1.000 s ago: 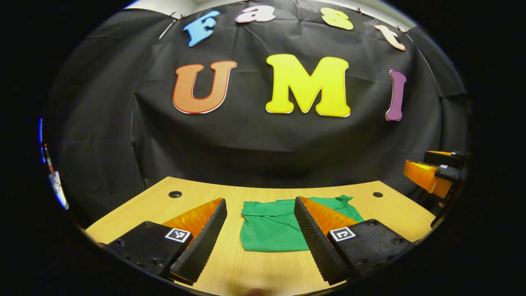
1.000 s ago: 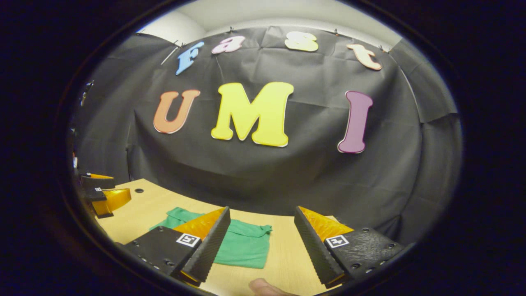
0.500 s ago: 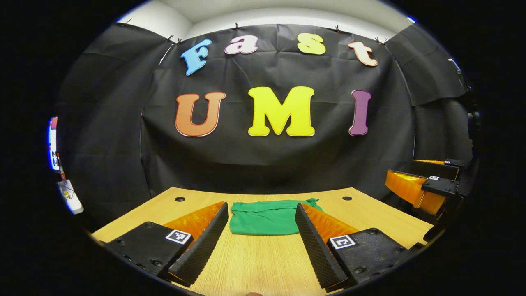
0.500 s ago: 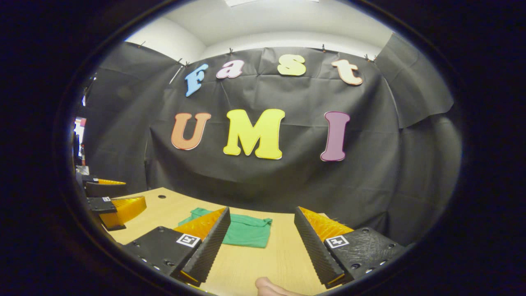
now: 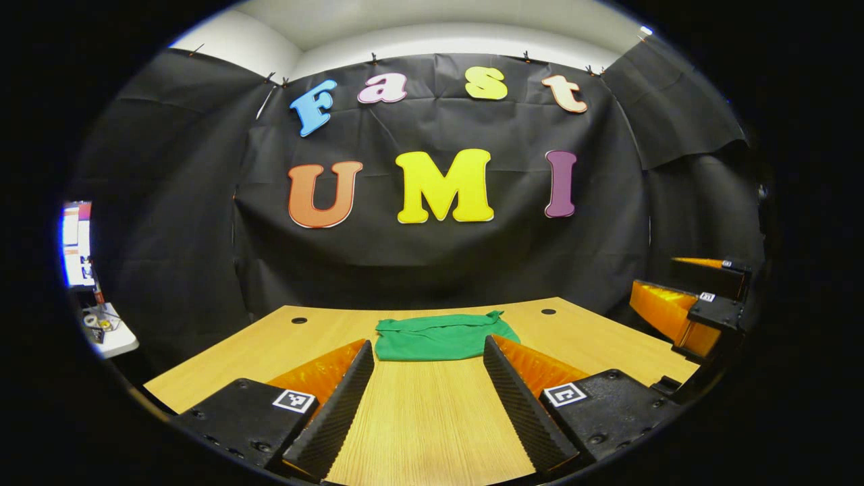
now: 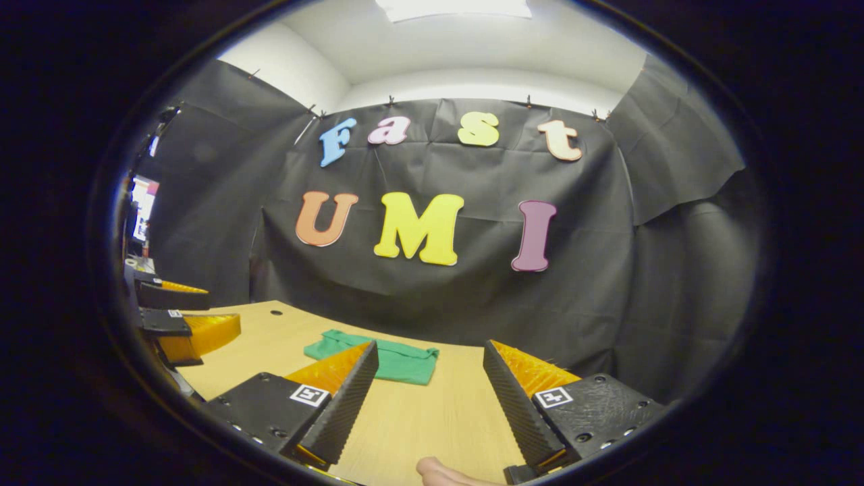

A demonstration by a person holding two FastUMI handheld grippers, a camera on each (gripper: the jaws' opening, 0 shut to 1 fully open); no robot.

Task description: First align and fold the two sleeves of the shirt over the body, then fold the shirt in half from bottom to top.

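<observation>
Left gripper view: folded green shirt (image 5: 442, 337) on wooden table (image 5: 432, 418)

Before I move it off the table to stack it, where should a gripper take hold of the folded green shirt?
Probably the near folded edge of the shirt, coming in low from the front: it lies flat on the table, so that straight edge is easiest to pinch.

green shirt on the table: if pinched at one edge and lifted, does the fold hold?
Probably not. The green shirt lies as soft, rumpled layers, so it would likely droop and unfold. It looks thin and light; pushed across the smooth wooden table, it would likely bunch or slide.
</observation>
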